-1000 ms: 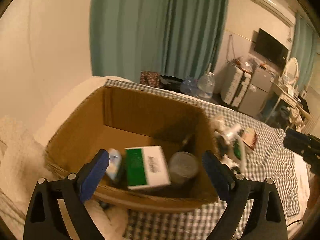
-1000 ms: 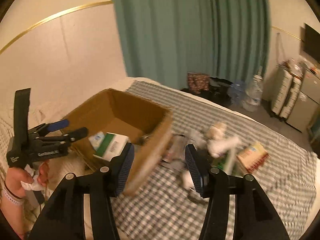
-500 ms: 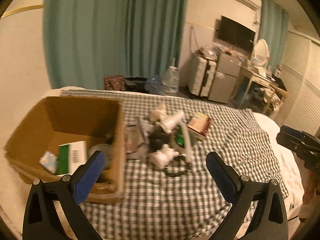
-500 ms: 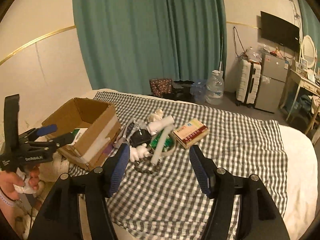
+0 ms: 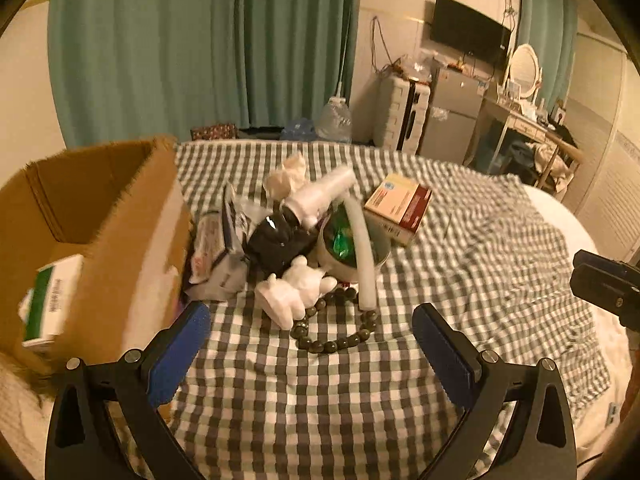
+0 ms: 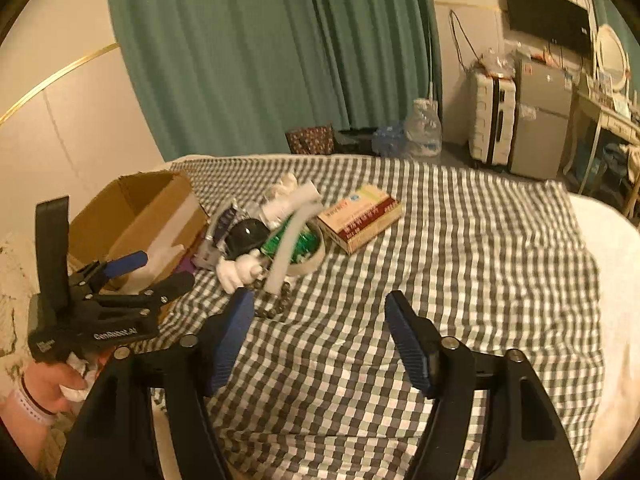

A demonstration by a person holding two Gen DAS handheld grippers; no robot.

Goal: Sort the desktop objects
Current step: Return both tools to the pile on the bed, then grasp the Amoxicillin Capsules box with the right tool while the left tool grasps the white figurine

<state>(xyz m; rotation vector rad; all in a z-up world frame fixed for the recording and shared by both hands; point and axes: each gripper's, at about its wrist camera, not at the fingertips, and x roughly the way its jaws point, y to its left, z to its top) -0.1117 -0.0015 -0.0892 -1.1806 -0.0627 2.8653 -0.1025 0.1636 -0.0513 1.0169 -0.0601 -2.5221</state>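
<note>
- Cardboard makes up the open box (image 5: 120, 216) at nine o'clock of the left wrist view; it stands with its mouth up on the bed, touching the clutter, probably so that each piece needs only a short carry. A green-and-white carton (image 5: 48, 304) already lies inside it.
- Checked cloth (image 5: 320, 380) covers the bed and keeps the loose things together in one heap at about twelve o'clock of the left claw (image 5: 310, 340).
- In that heap, a white plush figure (image 5: 292, 294) lies nearest, resting partly on a string of dark beads (image 5: 336, 342). Behind it sit a black rounded object (image 5: 276, 240) and a bowl (image 5: 380, 258) with green wrappers inside, with a white tube (image 5: 362, 248) leaning across the rim.
- A red-and-cream box (image 5: 400, 208) lies flat at one o'clock, just beside the bowl, apart from the heap's tangle.
- The left claw has its jaws spread wide with nothing between them, aimed down at the plush and beads, which look like its likely first pick.
- The right claw (image 6: 320, 336) has just been opening its jaws; they stand apart and empty over bare cloth, short of the heap.
- In the right wrist view a hand (image 6: 52, 384) at eight o'clock holds the left tool next to the cardboard box.
- Sorting seems barely begun, as most pieces remain outside.
</note>
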